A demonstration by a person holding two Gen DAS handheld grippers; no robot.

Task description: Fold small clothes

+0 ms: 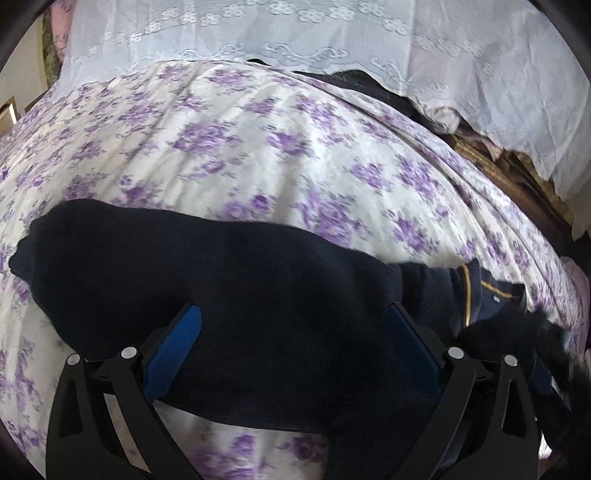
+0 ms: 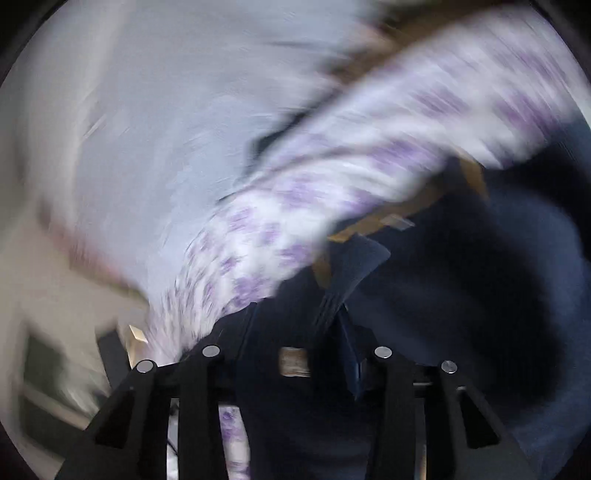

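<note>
In the left wrist view, a navy knit garment (image 1: 229, 280) is lying across the bed, spreading from 9 o'clock through the centre of the frame to 4 o'clock. The left tool (image 1: 295, 332) is sitting at 6 o'clock with its two blue-padded fingers (image 1: 177, 350) standing wide apart, and the garment's dark body is filling the gap between them. Whether the pads are touching the cloth cannot be told. The fabric is looking soft and finely ribbed, with a rounded end toward 9 o'clock. Toward 3 o'clock its trim with thin gold stripes (image 1: 467, 295) is showing. Beneath it, the floral bedsheet (image 1: 258, 147), white with purple flower sprays, is stretching from 8 o'clock up to 2 o'clock. A white lace-patterned cloth (image 1: 295, 33) is hanging along 12 o'clock.

The right wrist view is heavily blurred. The right tool (image 2: 332, 317) is at 6 o'clock with its fingers drawn together on a ribbed fold of the navy garment (image 2: 480, 295), which is bunching from the centre out toward 4 o'clock. The bedsheet (image 2: 332, 177) is streaking from 7 o'clock to 2 o'clock.
</note>
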